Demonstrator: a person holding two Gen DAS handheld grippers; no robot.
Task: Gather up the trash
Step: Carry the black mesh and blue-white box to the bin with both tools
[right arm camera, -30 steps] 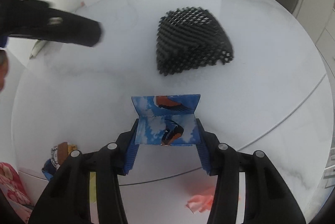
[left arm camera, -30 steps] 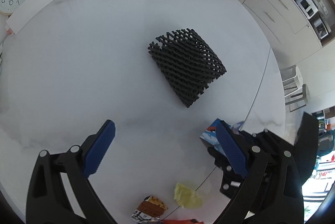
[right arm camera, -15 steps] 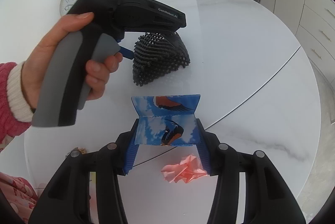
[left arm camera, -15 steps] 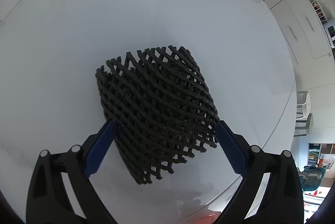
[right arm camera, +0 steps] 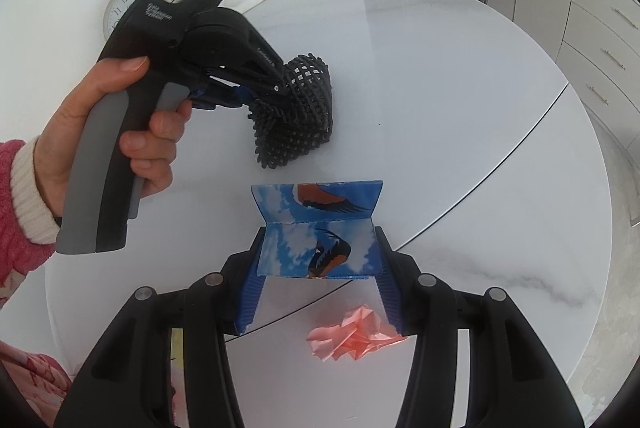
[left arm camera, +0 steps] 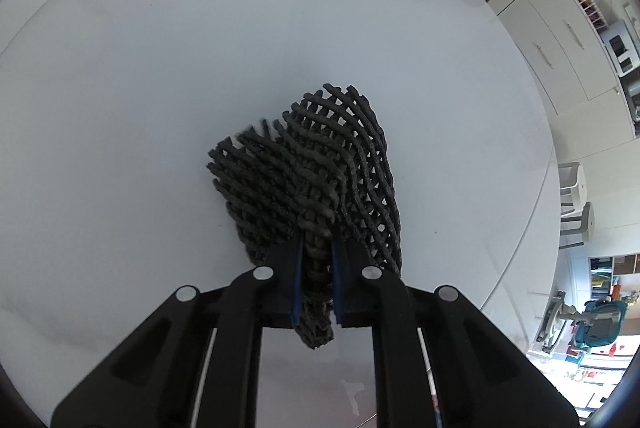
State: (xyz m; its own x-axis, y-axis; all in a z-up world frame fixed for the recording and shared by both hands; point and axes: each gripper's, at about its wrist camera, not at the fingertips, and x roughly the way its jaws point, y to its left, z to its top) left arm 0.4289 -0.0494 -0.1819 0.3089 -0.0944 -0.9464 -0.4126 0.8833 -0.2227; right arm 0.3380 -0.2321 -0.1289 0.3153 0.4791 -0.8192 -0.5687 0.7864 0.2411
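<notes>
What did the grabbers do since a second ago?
The left gripper came down over the black foam net and shut its jaws on it, bunching it. The right gripper kept holding the blue box; the pink paper stayed on the table.

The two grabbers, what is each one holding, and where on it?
The left gripper pinches the black foam net by its bunched near end. The right gripper squeezes the blue picture box by its two opposite sides.
</notes>
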